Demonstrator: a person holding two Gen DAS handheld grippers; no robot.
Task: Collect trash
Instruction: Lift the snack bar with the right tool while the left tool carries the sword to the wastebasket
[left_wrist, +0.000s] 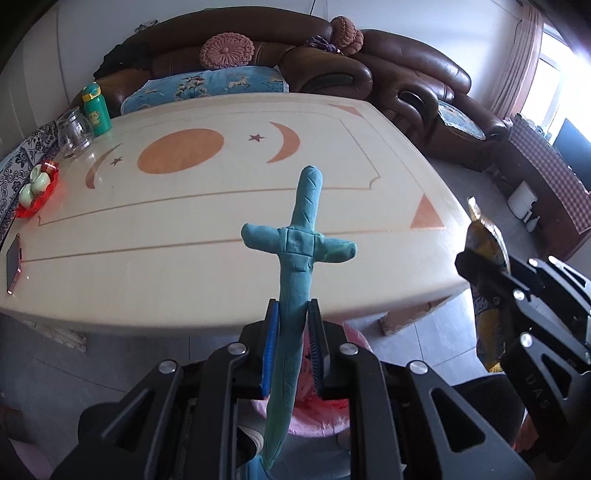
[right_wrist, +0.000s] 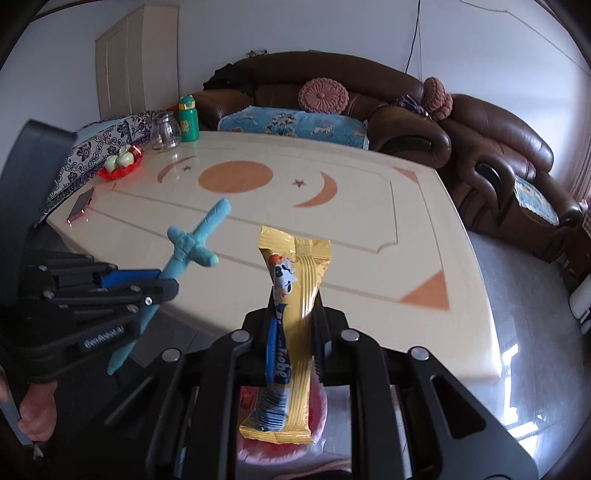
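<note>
Trash in both grippers, pink bin below

Blue-green clay sword (left_wrist: 301, 236) stands clamped between the left gripper (left_wrist: 293, 347) pads, its long axis running 6 to 12 o'clock; the yellow foil snack wrapper (right_wrist: 295, 317) is pinched likewise in the right gripper (right_wrist: 295, 347). A pink-lined round bin (left_wrist: 325, 417) shows directly beneath both, at 6 o'clock, seemingly close enough for release. Beyond, at 12 o'clock, the cream inlaid table (left_wrist: 221, 229) edge lies clear of both grippers, with open floor at 3 o'clock.

Both wrist views downward, table (left_wrist: 221, 229) shared
</note>
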